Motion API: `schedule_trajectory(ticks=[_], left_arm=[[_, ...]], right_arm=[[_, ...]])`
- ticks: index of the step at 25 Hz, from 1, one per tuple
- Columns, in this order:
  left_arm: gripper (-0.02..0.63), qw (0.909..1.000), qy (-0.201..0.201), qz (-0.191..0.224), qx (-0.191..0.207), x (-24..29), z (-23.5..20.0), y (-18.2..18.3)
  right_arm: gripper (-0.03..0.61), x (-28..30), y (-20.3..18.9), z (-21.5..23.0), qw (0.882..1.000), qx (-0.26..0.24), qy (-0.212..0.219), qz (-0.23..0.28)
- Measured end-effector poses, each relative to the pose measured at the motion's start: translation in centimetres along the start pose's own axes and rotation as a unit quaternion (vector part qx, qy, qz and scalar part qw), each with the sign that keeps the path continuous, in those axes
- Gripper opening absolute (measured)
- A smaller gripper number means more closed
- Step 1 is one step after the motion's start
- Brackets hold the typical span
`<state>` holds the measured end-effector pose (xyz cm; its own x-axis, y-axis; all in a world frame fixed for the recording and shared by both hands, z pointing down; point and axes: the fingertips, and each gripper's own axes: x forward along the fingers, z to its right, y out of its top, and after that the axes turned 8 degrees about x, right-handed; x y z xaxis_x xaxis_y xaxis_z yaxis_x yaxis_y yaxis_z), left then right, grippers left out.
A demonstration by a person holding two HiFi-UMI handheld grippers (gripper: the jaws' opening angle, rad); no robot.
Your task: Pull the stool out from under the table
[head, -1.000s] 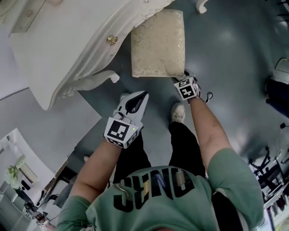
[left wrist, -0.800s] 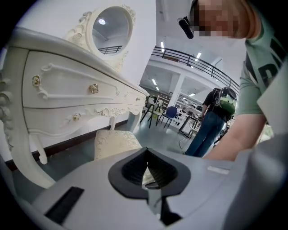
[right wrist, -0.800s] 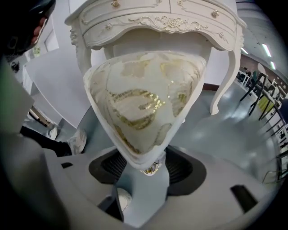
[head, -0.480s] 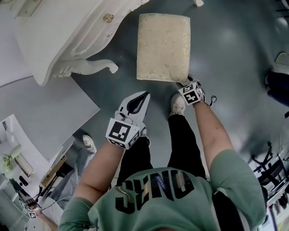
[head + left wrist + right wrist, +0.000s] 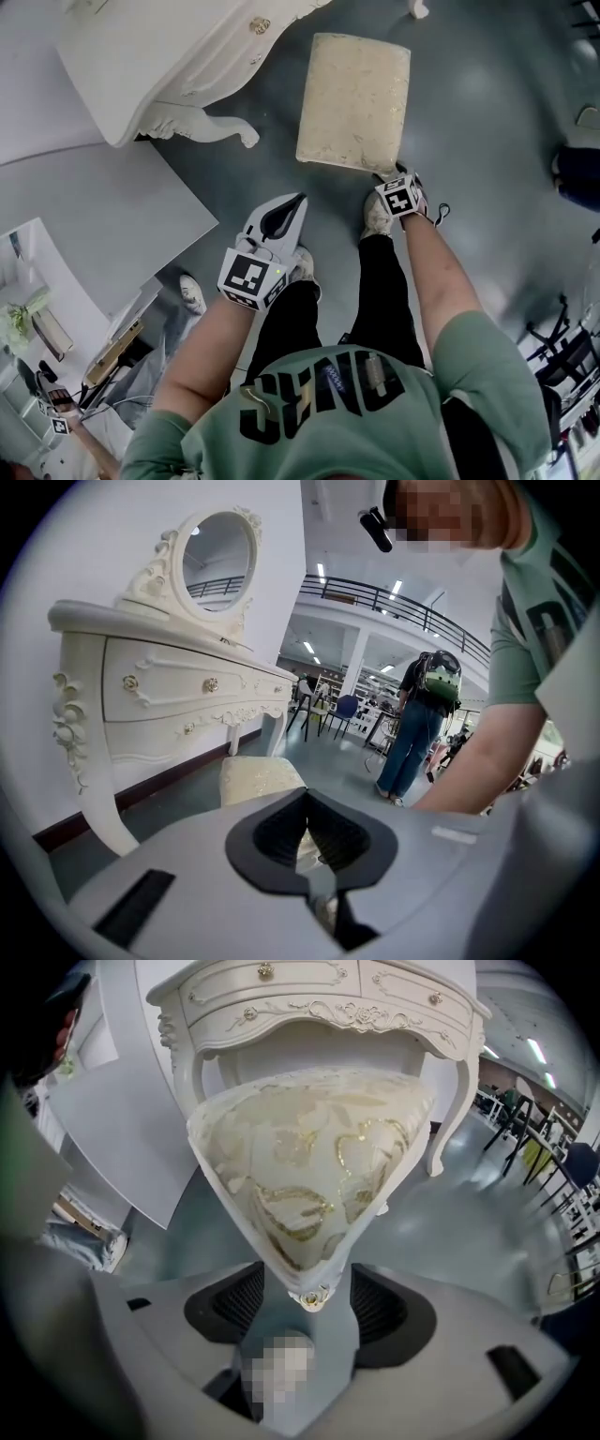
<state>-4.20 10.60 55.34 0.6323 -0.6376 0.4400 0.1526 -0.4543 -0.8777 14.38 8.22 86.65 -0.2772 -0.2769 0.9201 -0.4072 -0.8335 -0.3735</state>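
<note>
The cream upholstered stool (image 5: 354, 98) stands on the grey floor, out from under the white dressing table (image 5: 169, 56). My right gripper (image 5: 389, 173) is at the stool's near right corner. In the right gripper view that corner (image 5: 309, 1166) runs down between the pads, and the right gripper (image 5: 307, 1288) is shut on it. Its jaws have just been opening a little with the corner still between them. My left gripper (image 5: 302, 199) hangs over bare floor left of the stool, tips together, holding nothing. The left gripper view has the stool (image 5: 258, 778) ahead beside the table (image 5: 159, 696).
A pale raised panel (image 5: 94, 216) covers the floor at left, behind the table's carved leg (image 5: 211, 127). The person's shoes (image 5: 378, 217) stand just behind the stool. Another person (image 5: 417, 724) stands farther off, with chairs beyond. Cluttered gear lies at lower left (image 5: 103, 361).
The stool has slid out from under the table toward the person, with the right gripper at its corner. The person has stepped back, and both grippers have come back with them.
</note>
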Motion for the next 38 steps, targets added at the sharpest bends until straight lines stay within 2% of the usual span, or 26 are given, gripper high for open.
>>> schedule_trajectory(ticks=[6,11,15,22,26,29,33,38], left_arm=[[0.008,0.9998,-0.002,0.020,0.002,-2.0,0.6,1.9],[0.008,0.9994,0.005,0.034,0.004,-4.6,0.6,4.1],[0.008,0.9985,0.012,0.054,-0.004,-7.5,0.5,7.4],[0.008,0.9941,0.021,0.106,0.016,-13.0,0.9,15.7],[0.008,0.9910,0.023,0.129,0.028,-17.6,0.7,20.0],[0.008,0.9878,0.015,0.154,0.021,-21.5,1.0,22.7],[0.008,0.9845,-0.012,0.172,0.034,-26.3,2.0,24.8],[0.008,0.9827,-0.013,0.183,0.028,-30.7,1.2,26.7]], right_arm=[[0.276,-3.8,-0.9,-0.7,1.000,0.000,-0.017,0.003],[0.278,-8.4,0.0,-1.9,1.000,0.010,-0.023,0.019],[0.272,-13.9,2.3,-3.1,0.998,0.024,-0.021,0.046],[0.238,-25.5,8.5,-3.8,0.995,0.000,-0.032,0.091],[0.215,-32.5,11.2,-6.4,0.992,-0.006,-0.039,0.121],[0.199,-37.3,12.1,-8.9,0.989,0.026,-0.036,0.145],[0.180,-42.8,12.4,-12.5,0.982,0.062,-0.034,0.176],[0.157,-47.7,14.7,-17.4,0.981,0.022,-0.015,0.191]])
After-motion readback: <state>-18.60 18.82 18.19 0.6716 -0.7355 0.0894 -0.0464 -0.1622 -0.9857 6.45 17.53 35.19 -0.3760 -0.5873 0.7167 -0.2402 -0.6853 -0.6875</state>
